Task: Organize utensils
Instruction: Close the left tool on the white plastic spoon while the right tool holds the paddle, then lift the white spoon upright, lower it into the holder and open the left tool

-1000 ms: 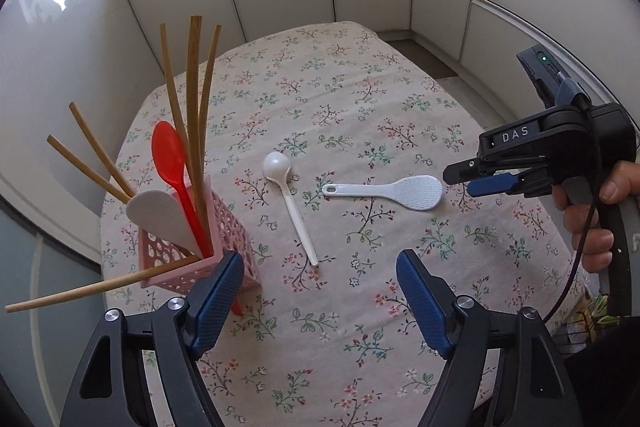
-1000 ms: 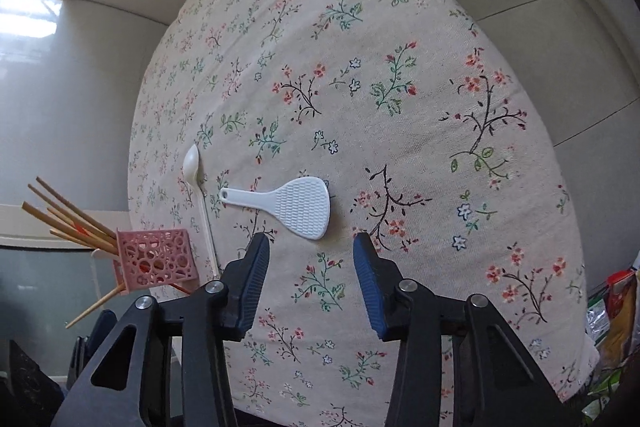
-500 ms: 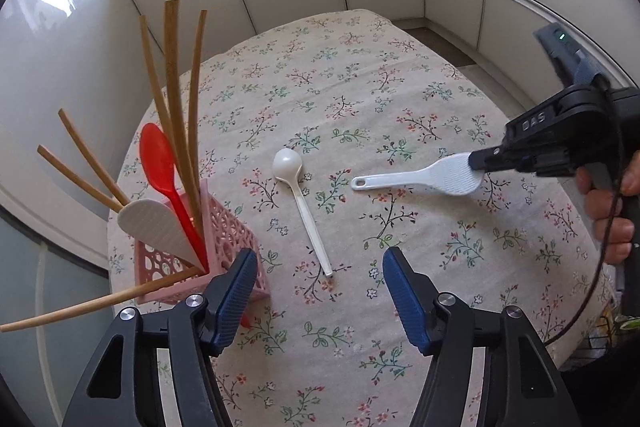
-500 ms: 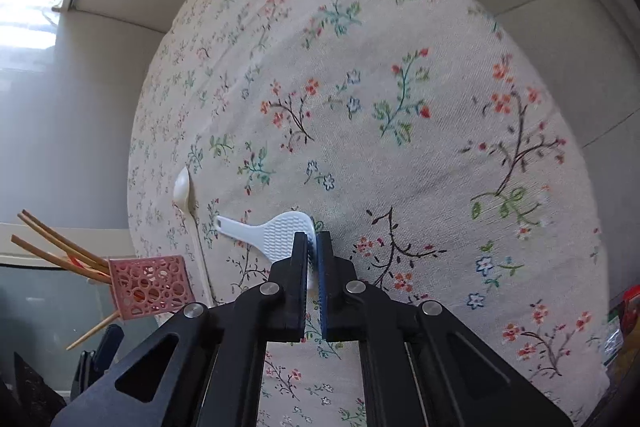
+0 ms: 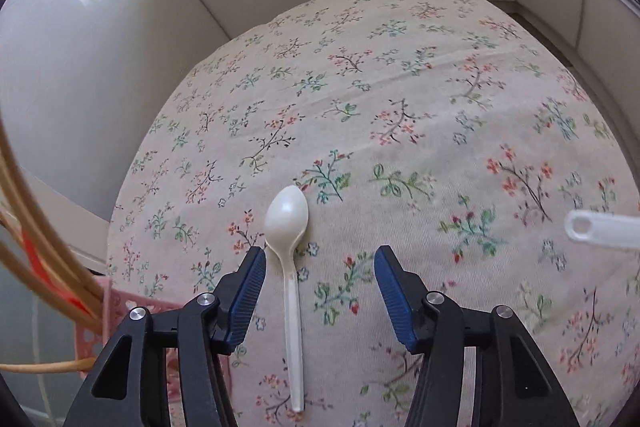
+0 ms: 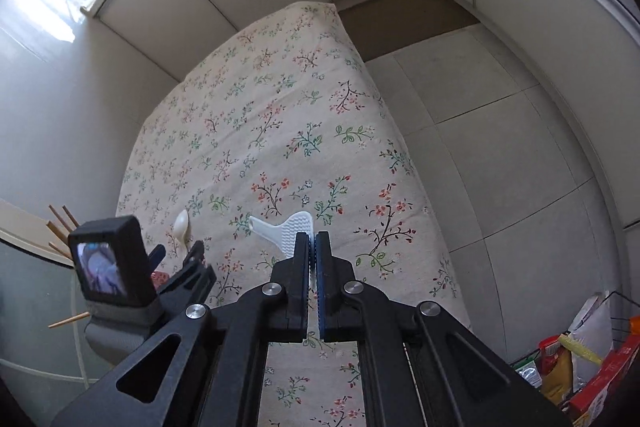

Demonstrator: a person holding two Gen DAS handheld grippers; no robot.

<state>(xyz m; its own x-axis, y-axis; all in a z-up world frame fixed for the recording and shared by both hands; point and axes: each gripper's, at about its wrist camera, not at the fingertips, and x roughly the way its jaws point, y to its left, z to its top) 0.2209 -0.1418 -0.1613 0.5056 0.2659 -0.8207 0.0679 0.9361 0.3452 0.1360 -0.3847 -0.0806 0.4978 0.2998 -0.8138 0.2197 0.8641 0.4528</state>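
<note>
Hidden / cut off: the pink perforated holder is mostly out of frame at the lower left of the left wrist view; only a corner shows behind the left finger. The wooden sticks in it run off the left edge, with a strip of red between them that cannot be identified. In the right wrist view the paddle's blade is partly covered by the fingers.

Left gripper: jaws apart and closing, pads not touching anything. The white plastic spoon lies flat on the floral tablecloth between them, just beside the left pad, bowl away from the camera, handle running toward it.

Right gripper: jaws pressed together, pinching the blade of the white rice paddle. Paddle is lifted clear of the cloth; its dimpled blade is edge-on in the pads, and the handle with its hanging hole points left. The handle tip also enters the left wrist view at the right edge.
</note>
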